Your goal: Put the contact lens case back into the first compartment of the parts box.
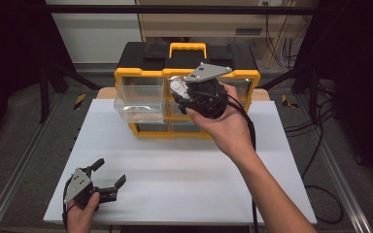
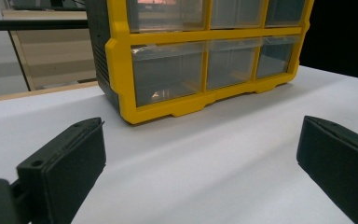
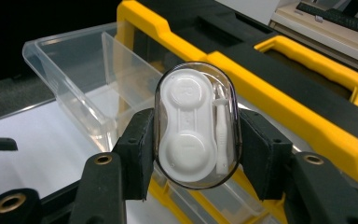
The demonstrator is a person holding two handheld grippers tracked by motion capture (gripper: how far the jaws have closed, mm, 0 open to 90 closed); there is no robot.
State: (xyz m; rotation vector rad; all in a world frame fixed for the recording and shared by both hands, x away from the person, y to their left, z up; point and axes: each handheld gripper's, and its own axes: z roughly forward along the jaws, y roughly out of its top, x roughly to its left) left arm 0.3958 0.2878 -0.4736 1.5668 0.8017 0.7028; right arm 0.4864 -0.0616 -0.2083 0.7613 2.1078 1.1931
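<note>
Right claw [image 3: 193, 140] raised, clamping contact lens case [image 3: 195, 125], left claw [image 1: 110, 174] low, spread wide

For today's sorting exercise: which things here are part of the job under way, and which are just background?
In the job: right gripper, clamped on the clear oval case; the pulled-out clear drawer; the yellow-and-black organiser.

Background: left gripper, open on the white table; floor cables.

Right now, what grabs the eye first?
The yellow organizer at the table's far edge, its top-left drawer pulled out. The right gripper, raised in front of it, is shut on a clear oval case with a white insert. The left gripper rests open near the table's near-left corner.
</note>
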